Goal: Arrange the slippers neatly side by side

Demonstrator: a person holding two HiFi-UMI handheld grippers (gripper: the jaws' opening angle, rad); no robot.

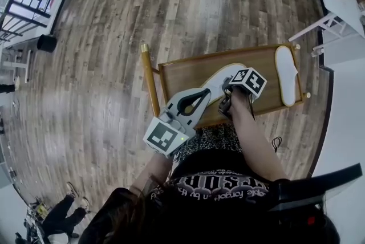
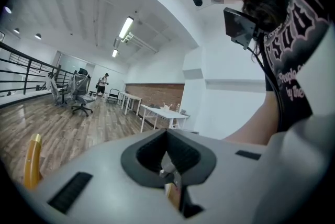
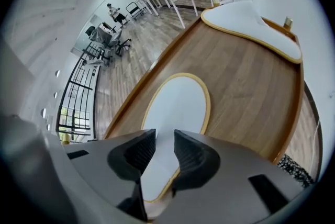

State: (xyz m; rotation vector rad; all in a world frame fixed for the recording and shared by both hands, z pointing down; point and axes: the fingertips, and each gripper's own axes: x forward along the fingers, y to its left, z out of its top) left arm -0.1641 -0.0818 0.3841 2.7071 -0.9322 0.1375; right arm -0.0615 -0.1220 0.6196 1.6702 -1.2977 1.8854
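right tool [image 3: 159, 152] clenched on heel of slanted near slipper [image 3: 175, 108], mid desk [image 3: 246, 87]. far slipper [image 3: 246, 24] off to the right, straight along desk's right edge. left tool [image 2: 168, 168] clenched, empty.

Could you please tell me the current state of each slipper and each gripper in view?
near slipper: flat on the wooden rack, lying diagonally.
far slipper: flat at the rack's far end, apart from the near one.
left gripper: shut, nothing between its jaws.
right gripper: jaws narrowly apart over the near slipper's end; grip unclear.
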